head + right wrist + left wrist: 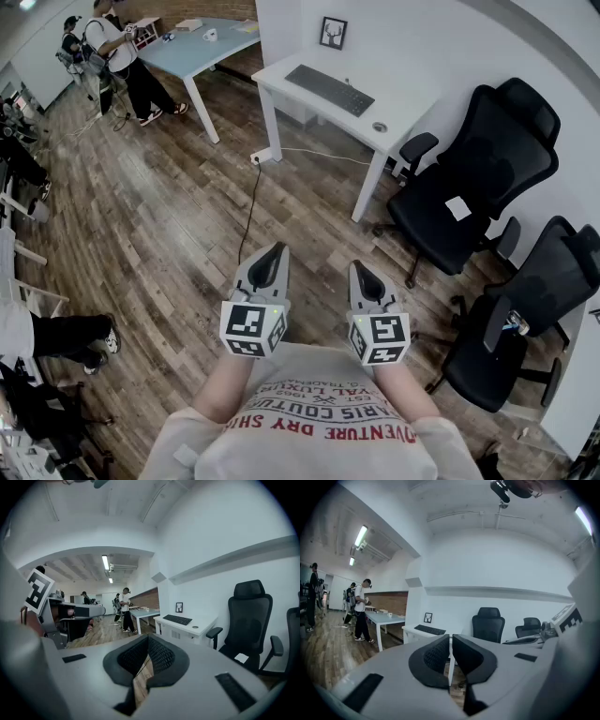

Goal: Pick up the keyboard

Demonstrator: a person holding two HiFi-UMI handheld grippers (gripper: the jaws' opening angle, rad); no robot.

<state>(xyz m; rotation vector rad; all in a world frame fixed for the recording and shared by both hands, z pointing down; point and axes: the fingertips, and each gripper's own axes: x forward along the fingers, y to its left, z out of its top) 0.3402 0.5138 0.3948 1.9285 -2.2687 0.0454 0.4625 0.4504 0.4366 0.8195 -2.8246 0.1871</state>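
Note:
A dark keyboard (329, 90) lies on a small white desk (412, 111) against the far wall, also seen in the left gripper view (430, 630) and the right gripper view (177, 619). Both grippers are held side by side close to my body, well short of the desk. My left gripper (277, 251) is shut with nothing between its jaws; its tips meet in its own view (450, 637). My right gripper (360, 269) is shut too and empty (147, 638).
A framed picture (332, 33) stands on the desk by the wall. Two black office chairs (473, 183) (530, 314) sit right of the desk. A cable (251, 202) trails over the wooden floor. A person (122, 56) stands by a light blue table (202, 42) at the far left.

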